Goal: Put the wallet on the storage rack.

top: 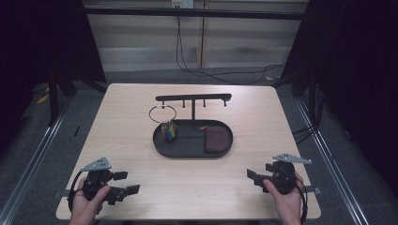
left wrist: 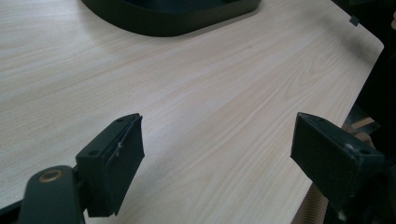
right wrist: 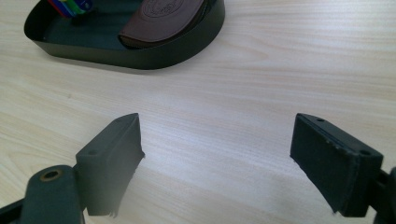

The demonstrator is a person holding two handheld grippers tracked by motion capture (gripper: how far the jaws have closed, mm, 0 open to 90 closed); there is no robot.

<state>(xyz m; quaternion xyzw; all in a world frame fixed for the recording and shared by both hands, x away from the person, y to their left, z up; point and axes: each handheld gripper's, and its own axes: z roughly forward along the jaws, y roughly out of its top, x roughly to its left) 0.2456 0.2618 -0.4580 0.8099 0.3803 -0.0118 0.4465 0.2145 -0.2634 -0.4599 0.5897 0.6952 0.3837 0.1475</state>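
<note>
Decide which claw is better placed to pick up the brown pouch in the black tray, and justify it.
Right, probably. The brown pouch lies at the right end of the black tray, and the right claw, open, faces it across bare table. The left claw would have to cross farther.

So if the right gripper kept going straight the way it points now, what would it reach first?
Probably the black oval tray. The right gripper, jaws open and holding nothing, has bare table ahead, then the tray's near wall by the brown pouch. Depth is uncertain.

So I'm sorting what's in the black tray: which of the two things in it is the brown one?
The brown pouch, lying flat at the tray's right end; the keys with the colourful tag sit at its left end.
</note>
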